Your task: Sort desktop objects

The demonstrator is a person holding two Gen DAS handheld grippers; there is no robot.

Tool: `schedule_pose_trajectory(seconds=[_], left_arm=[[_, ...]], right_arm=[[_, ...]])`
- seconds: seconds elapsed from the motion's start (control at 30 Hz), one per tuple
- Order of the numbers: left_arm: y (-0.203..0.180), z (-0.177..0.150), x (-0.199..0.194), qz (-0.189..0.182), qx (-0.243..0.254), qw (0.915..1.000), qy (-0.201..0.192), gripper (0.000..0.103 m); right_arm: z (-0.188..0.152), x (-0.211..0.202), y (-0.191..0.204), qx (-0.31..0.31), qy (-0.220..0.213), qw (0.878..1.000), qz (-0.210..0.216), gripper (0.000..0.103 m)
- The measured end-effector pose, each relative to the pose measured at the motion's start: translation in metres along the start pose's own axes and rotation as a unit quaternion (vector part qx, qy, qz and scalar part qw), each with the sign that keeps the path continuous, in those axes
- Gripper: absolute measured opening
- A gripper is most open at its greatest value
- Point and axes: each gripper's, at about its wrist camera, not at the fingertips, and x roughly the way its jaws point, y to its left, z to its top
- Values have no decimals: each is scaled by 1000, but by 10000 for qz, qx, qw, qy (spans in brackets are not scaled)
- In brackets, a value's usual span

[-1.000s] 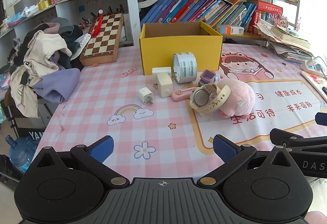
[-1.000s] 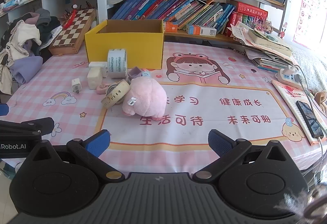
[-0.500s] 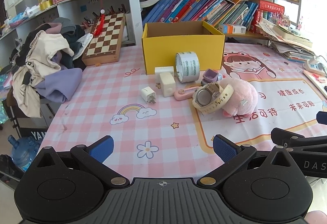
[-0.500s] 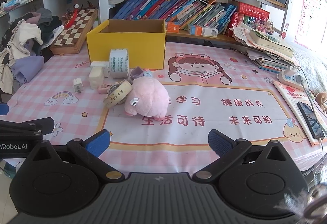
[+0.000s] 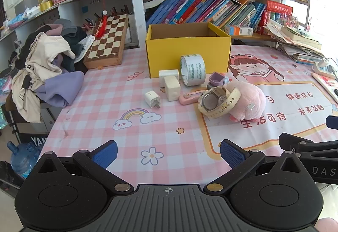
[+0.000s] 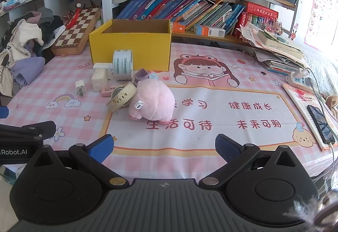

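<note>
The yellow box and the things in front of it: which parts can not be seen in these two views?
- Yellow box: its floor is hidden by its own front wall in both views, so any contents cannot be told.
- Pink cutter: in the right wrist view the watch covers most of it.
- Purple item: partly behind the plush; what it is cannot be told.

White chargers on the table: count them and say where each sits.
3: one alone by the rainbow, one upright beside the tape, one behind it against the box.
</note>
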Motion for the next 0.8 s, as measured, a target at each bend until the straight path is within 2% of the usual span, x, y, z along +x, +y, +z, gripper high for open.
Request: schedule_pose_trajectory(seconds=[0.8], left_arm=[[7, 2, 3, -27, -121, 9999, 50, 103]], right_arm=[[1, 2, 4, -61, 2, 10000, 46, 103]])
